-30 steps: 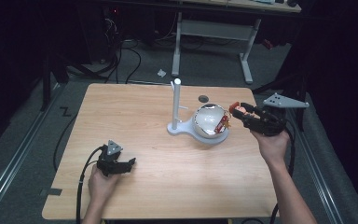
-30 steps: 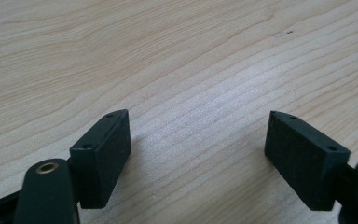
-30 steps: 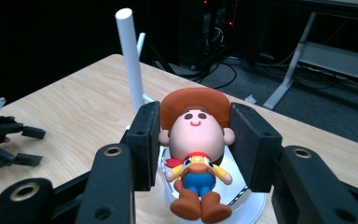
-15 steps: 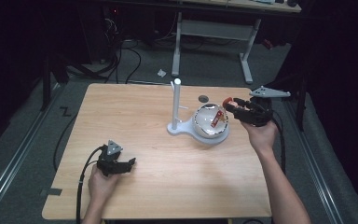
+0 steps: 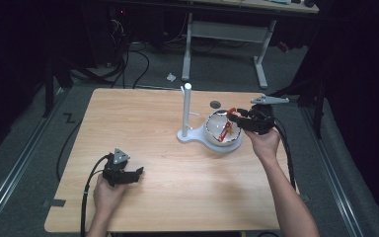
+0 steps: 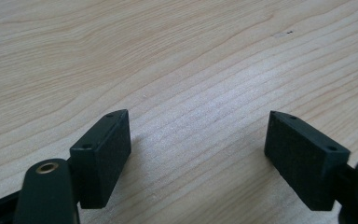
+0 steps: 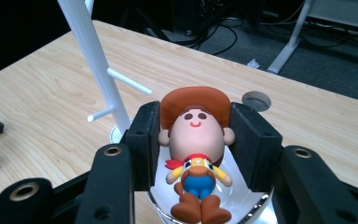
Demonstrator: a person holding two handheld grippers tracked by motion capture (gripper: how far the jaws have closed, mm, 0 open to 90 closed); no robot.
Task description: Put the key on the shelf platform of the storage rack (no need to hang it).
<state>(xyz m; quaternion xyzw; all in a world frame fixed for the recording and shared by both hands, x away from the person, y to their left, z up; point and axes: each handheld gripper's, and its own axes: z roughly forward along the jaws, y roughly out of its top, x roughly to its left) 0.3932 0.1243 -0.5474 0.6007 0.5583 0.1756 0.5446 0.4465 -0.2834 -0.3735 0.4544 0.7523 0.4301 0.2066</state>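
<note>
Since the earlier frames, our right gripper has moved left and a little away from us, and it is now over the white bowl instead of beside its right edge. Our left gripper has not changed its place on the near left part of the table.

From the right gripper view, we hold a small cowboy figure between the two black pads. It has a big round head with a brown hat, dot eyes and a small red smile. Below the head we see a red scarf, a yellow shirt, blue trousers and brown boots. The pads press on both sides of its head, and the body hangs free under them, just above the shiny inside of the bowl. We cannot tell if the boots touch the bowl.

On the left of the bowl stands a white stand with short pegs on a flat base.

Our right forearm reaches from the near right side toward the bowl, and the hand holds the gripper almost level, pointing left. Our left hand rests low on the table, and the left gripper view shows its jaws spread wide over bare wood, with nothing between them.
</note>
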